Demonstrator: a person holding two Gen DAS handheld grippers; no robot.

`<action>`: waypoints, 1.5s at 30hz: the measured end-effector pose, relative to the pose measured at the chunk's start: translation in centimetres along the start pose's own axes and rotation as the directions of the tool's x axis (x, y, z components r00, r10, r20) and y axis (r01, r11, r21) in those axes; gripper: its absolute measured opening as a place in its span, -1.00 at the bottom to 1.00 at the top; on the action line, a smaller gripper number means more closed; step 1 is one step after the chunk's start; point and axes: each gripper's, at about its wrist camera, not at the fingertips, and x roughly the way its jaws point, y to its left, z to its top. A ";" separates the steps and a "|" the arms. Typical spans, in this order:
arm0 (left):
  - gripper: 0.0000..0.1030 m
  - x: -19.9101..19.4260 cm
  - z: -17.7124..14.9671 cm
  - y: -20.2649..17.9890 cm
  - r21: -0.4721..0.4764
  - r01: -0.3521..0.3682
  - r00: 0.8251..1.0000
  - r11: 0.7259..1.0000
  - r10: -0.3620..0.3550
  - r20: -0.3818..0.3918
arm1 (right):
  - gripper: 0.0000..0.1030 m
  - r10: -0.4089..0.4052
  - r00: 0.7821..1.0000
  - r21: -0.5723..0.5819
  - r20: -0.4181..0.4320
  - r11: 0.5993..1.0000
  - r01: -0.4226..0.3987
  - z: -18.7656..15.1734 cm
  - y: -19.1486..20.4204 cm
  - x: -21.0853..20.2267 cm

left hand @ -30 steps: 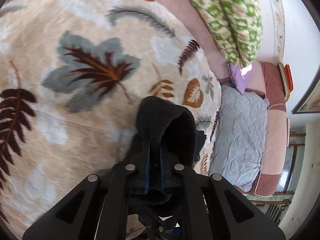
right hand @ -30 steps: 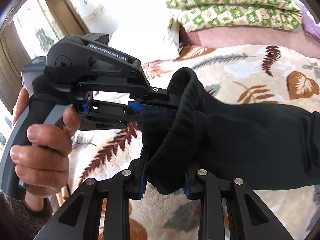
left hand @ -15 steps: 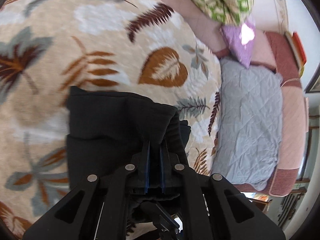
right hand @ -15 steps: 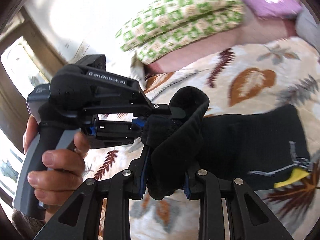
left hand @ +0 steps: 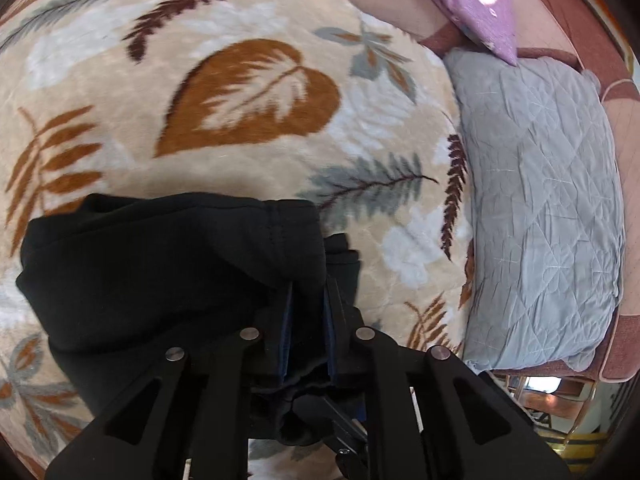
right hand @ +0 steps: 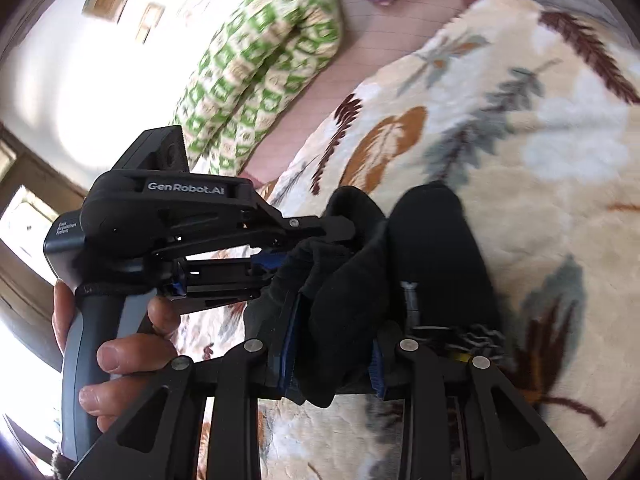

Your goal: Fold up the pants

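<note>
Pants (left hand: 160, 264): black, between the blue-lined jaws. Blanket (left hand: 248, 92): beige, with brown, rust and grey leaf print, beyond the jaws. Quilt (left hand: 536, 208): grey, right of jaws. Pillow (right hand: 260, 64): green-and-cream check. Cushion (left hand: 472, 0): lilac.

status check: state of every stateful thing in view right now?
black pants: doubled over, one end lifted off the leaf-print blanket, pinched by both grippers
left gripper: shut on the pants
right gripper: shut on the pants
green checked quilt: rolled up, beyond the blanket
grey pillow: lying flat, creased
</note>
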 end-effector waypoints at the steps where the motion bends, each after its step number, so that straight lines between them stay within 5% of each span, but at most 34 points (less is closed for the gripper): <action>1: -0.73 0.2 0.0 -0.4 0.008 -0.007 1.000 1.000 0.007 0.000 | -0.40 0.010 1.000 0.021 0.007 1.000 -0.010 0.0 -0.6 -0.3; 10: -0.64 -2.3 -0.4 -2.4 0.072 0.035 0.999 0.997 -0.034 -0.021 | -0.23 0.077 0.997 0.169 0.025 0.982 -0.081 0.8 -3.8 -3.5; 12: -0.56 -4.1 -0.7 -2.3 0.091 0.042 0.999 0.995 -0.044 0.013 | -0.19 0.073 0.997 0.169 0.031 0.983 -0.077 1.0 -3.8 -4.5; 14: -0.27 -5.6 -0.9 -1.9 0.088 0.049 0.998 0.995 -0.053 0.045 | -0.12 0.069 0.997 0.175 0.035 0.982 -0.074 1.2 -3.9 -5.5; 20: -0.21 -8.9 -2.1 0.3 0.112 0.005 0.993 0.994 -0.018 0.117 | 0.09 0.065 0.992 0.219 0.111 0.972 -0.089 2.6 -4.6 -8.7; 23: -0.21 -9.1 -3.4 2.3 0.093 -0.017 0.991 0.995 0.005 0.133 | 0.31 0.039 0.994 0.142 0.099 0.988 -0.053 4.1 -3.2 -9.1; 28: -0.21 -7.1 -5.8 5.3 0.050 0.035 0.998 0.998 -0.038 0.055 | 0.40 -0.033 0.999 -0.091 -0.027 0.995 0.030 6.7 2.0 -4.9; 33: -0.21 -6.2 -8.2 5.0 0.085 0.065 0.997 0.994 -0.068 0.031 | 0.42 -0.227 0.964 -0.287 -0.141 0.941 0.180 7.5 5.0 1.0; 34: -0.21 -6.1 -8.4 4.9 0.094 0.054 0.998 0.994 -0.057 0.028 | 0.39 -0.251 0.955 -0.289 -0.158 0.937 0.198 7.4 4.7 1.5; 35: -0.21 -5.9 -8.6 4.8 0.103 0.042 0.999 0.994 -0.045 0.028 | 0.13 -0.257 0.947 -0.294 -0.192 0.936 0.195 7.3 4.3 2.1; 36: -0.21 -5.5 -8.6 4.8 0.105 0.028 0.999 0.994 -0.031 0.023 | -0.49 -0.247 0.942 -0.309 -0.228 0.936 0.171 7.3 4.0 2.7; 37: -0.21 -4.8 -8.7 4.9 0.099 0.021 1.000 0.995 -0.022 0.010 | -0.83 -0.251 0.937 -0.311 -0.242 0.935 0.171 7.3 3.5 2.9; 43: -0.22 0.9 -9.6 7.1 0.037 -0.018 0.992 0.999 0.022 -0.124 | -0.89 -0.221 0.952 -0.094 -0.210 0.974 0.205 8.5 -2.7 1.5; 45: -0.22 1.0 -10.1 7.5 0.027 0.000 0.995 1.000 0.002 -0.096 | -0.68 -0.197 0.955 -0.038 -0.223 0.980 0.193 8.5 -4.3 1.4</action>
